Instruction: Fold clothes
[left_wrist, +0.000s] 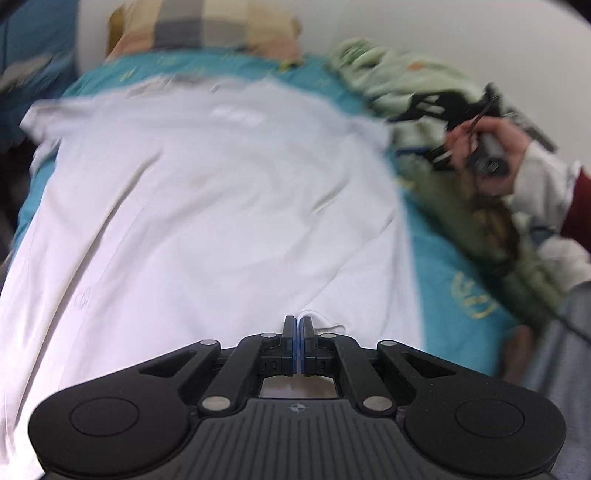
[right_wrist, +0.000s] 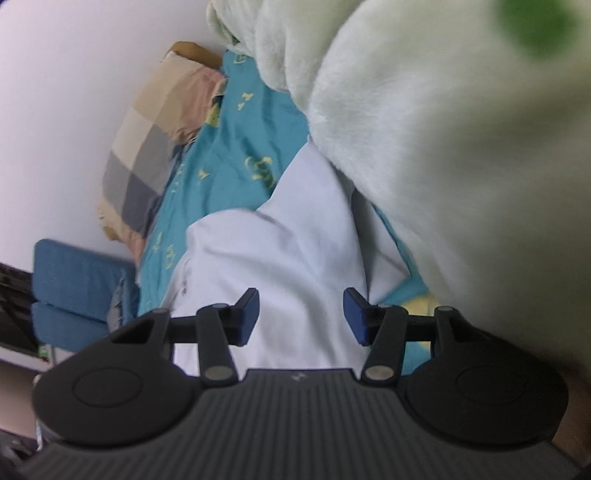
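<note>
A white T-shirt (left_wrist: 207, 206) lies spread on a teal bed sheet (left_wrist: 454, 288), collar end far from me. My left gripper (left_wrist: 298, 325) is shut on the shirt's near hem, a small pinch of white cloth between its blue pads. In the left wrist view a person's hand (left_wrist: 487, 155) holds the right gripper's handle at the shirt's far right corner. In the right wrist view my right gripper (right_wrist: 301, 314) stands open above a rumpled part of the white T-shirt (right_wrist: 295, 251), nothing between its fingers.
A pale green fleece blanket (right_wrist: 443, 129) is heaped along the right side of the bed. A checked pillow (right_wrist: 155, 147) lies at the head by the white wall. A blue chair (right_wrist: 77, 291) stands beside the bed.
</note>
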